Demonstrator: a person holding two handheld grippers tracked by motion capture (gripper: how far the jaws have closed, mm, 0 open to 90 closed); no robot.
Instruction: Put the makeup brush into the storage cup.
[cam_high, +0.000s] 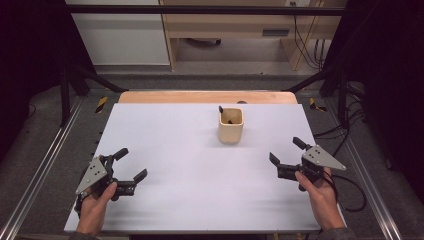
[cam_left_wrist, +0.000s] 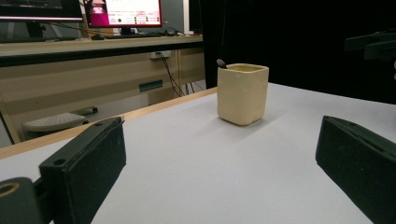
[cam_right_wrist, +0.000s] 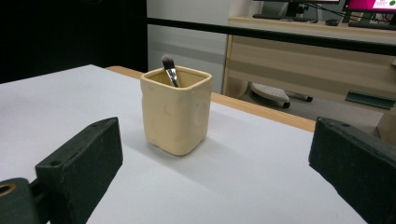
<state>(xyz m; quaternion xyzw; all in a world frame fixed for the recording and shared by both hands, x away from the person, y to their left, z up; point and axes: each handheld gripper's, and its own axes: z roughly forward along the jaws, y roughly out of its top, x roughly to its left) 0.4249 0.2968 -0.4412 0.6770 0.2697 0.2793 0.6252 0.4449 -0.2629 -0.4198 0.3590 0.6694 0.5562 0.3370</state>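
The cream cup (cam_high: 231, 125) with a brush (cam_right_wrist: 169, 69) inside stands toward the desk's (cam_high: 175, 150) far edge. Both tools, left (cam_high: 131, 164) and right (cam_high: 285, 150), sit nearer than the cup, jaws apart and empty. I'd bring the right tool in slowly over the cup and pinch the brush without tipping the cup.

The cup (cam_right_wrist: 176, 112) looks like matt cream ceramic or clay, its walls slightly dimpled and uneven (handmade, by the look of it). The brush (cam_right_wrist: 168, 68) in it has soft dark bristles above a shiny metal ferrule. The worktop (cam_high: 190, 170) is smooth, matt and pale grey, with bare light wood along its far edge. Both grippers' jaws are matt black.
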